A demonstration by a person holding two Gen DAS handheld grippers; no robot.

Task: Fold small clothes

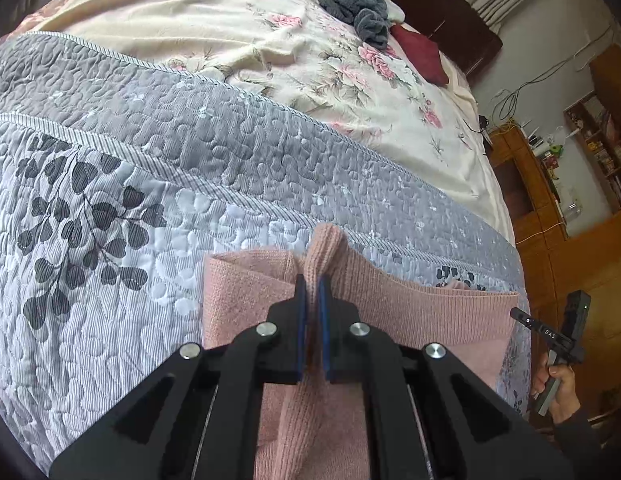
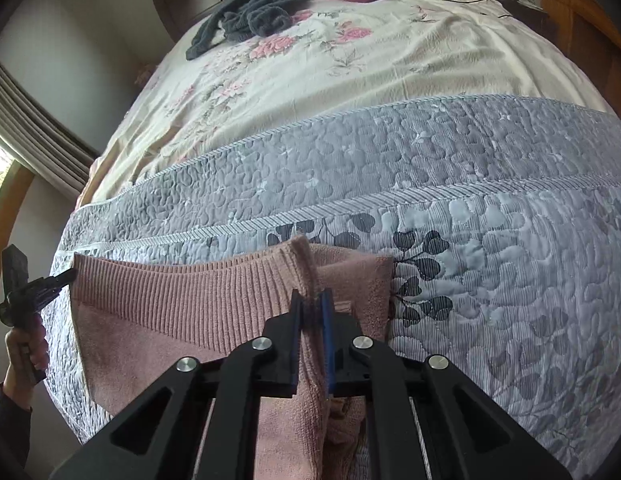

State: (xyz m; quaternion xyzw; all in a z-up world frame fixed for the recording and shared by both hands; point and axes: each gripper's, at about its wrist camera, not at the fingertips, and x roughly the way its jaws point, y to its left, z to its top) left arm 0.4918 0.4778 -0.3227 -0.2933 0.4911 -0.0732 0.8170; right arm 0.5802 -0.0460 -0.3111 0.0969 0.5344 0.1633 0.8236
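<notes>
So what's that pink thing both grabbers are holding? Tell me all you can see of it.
The pink garment is a soft knit, seemingly a small sweater, with a ribbed band along its stretched top edge. It hangs over the near edge of the grey quilt, partly doubled over at one end. The left gripper and right gripper are each shut on a pinched-up fold of it, one at each end. No print or buttons show; its lower part is hidden.
</notes>
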